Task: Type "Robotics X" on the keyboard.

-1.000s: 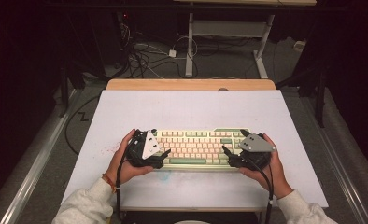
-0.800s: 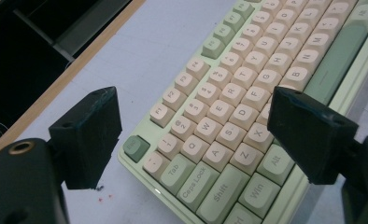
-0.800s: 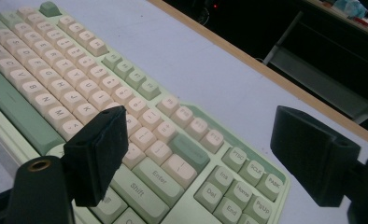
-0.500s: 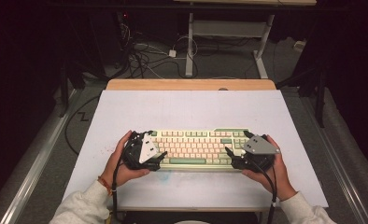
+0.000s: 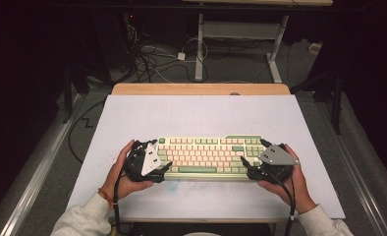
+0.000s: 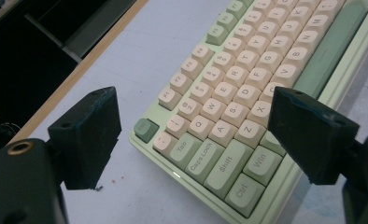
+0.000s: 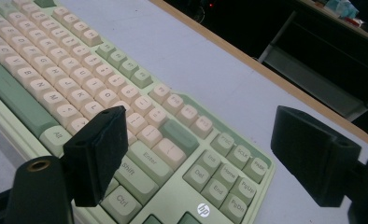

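Note:
A pale green keyboard (image 5: pixel 206 155) with cream keys lies flat on the white table mat (image 5: pixel 201 113), near its front edge. My left gripper (image 5: pixel 161 155) is at the keyboard's left end, open. In the left gripper view its jaws straddle the keyboard (image 6: pixel 247 70) corner, one over the mat beyond the Esc key, one over the front rim, gripper (image 6: pixel 196 121) holding nothing. My right gripper (image 5: pixel 253 152) is at the right end, open too. In the right gripper view the gripper (image 7: pixel 201 121) spans the keyboard (image 7: pixel 56 60) around the Enter and navigation keys.
A wooden strip (image 5: pixel 201 89) runs along the table's far edge. Beyond it are tangled cables (image 5: pixel 147 54) and the legs of a metal desk frame (image 5: pixel 200 44) on the floor. Bare mat stretches behind the keyboard and on both sides of the hands.
Both hands and grippers have drifted slightly outward and toward the front edge. The keyboard has stayed where it was.

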Available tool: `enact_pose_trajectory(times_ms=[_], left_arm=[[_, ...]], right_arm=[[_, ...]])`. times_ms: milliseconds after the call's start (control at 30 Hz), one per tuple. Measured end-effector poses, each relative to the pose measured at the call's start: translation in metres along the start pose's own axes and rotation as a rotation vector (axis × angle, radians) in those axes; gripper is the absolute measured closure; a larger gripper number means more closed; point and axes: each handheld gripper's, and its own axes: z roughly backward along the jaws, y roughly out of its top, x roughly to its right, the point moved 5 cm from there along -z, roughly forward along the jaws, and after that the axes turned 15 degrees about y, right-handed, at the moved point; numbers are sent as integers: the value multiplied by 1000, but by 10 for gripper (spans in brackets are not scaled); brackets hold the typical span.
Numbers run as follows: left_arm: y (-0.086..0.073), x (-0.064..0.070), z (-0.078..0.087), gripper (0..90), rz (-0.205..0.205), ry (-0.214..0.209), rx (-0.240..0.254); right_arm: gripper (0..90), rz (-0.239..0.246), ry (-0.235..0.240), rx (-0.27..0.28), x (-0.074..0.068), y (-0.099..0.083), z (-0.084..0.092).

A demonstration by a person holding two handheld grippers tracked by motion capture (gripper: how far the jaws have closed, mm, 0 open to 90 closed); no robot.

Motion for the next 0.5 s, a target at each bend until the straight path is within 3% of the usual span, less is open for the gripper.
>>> enact_pose_trajectory(times_ms=[500], left_arm=[[-13,-4,9,166,7,14,-17]], right_arm=[[195,-5,-8,-1,2,-7,10]])
